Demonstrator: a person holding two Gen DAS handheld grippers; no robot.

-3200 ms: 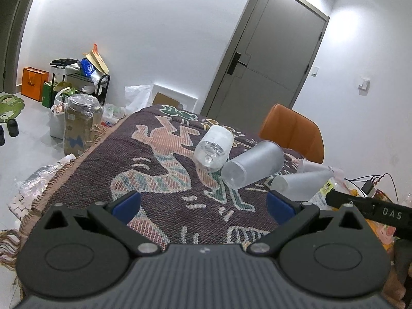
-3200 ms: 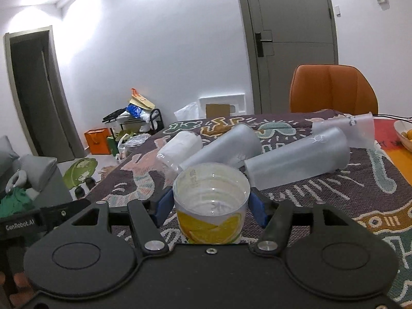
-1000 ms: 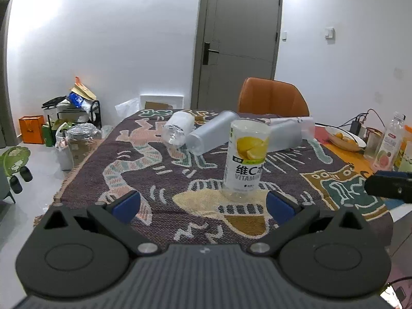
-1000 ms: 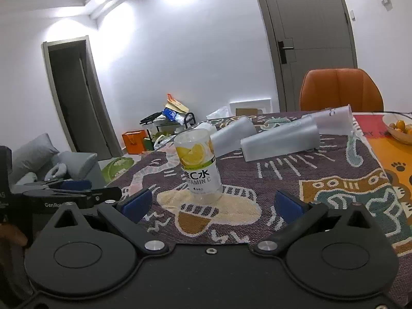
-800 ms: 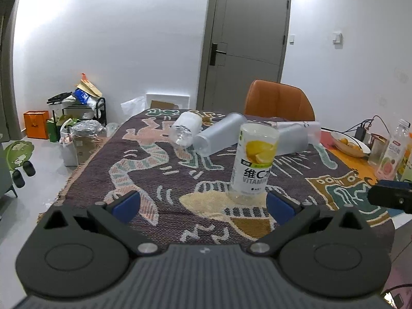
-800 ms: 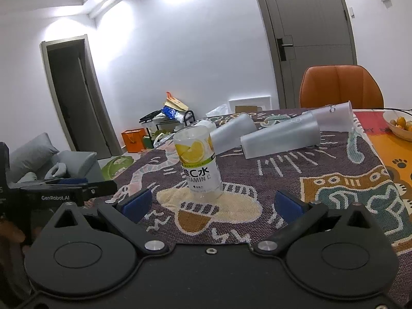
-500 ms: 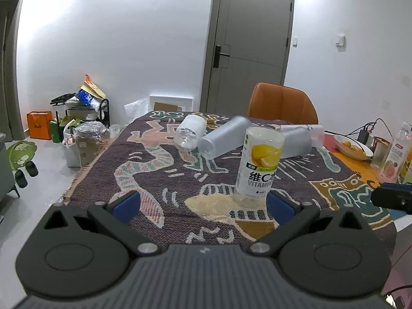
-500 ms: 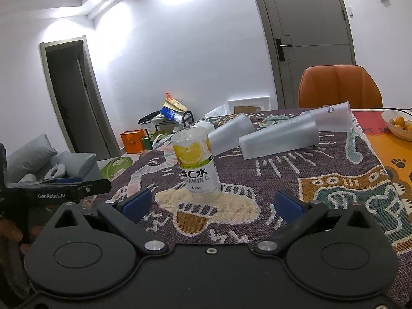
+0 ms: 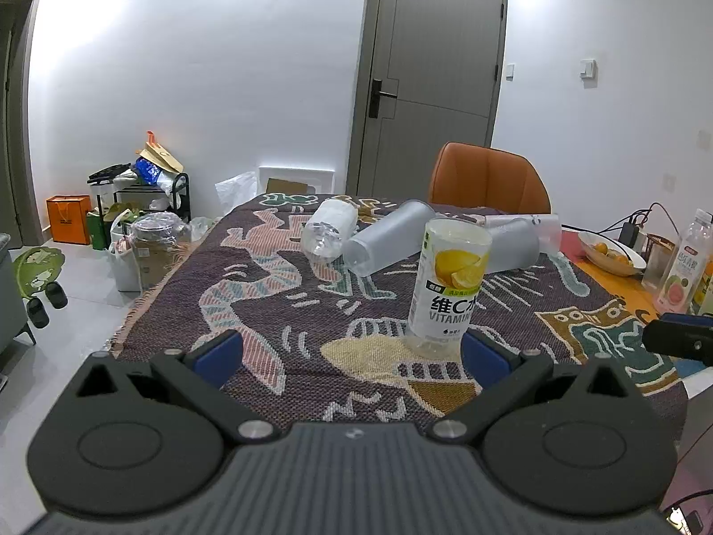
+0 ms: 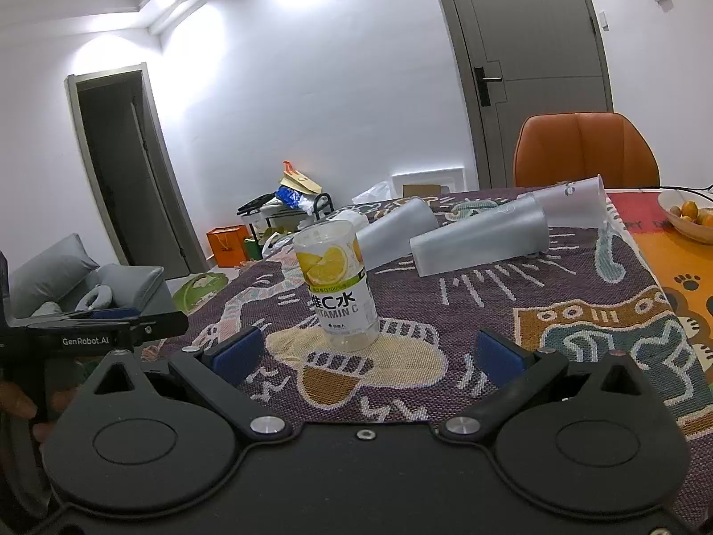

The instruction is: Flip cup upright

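A clear cup with a yellow lemon label [image 9: 450,281] stands upright on the patterned cloth; it also shows in the right wrist view [image 10: 338,285]. My left gripper [image 9: 350,354] is open and empty, drawn back from the cup. My right gripper [image 10: 370,352] is open and empty, also short of the cup. Behind the cup lie frosted cups on their sides [image 9: 387,238] [image 10: 481,238] and a clear ribbed one [image 9: 327,229].
The table carries a woven patterned cloth [image 9: 276,294]. An orange chair [image 9: 488,178] stands at the far end. A bowl of fruit [image 9: 610,256] and a drink bottle [image 9: 684,267] sit at the right. The left gripper's body [image 10: 89,330] shows in the right wrist view.
Both grippers have drawn back a little from the upright labelled cup. About three seconds ago the right gripper held that cup; it now stands free.
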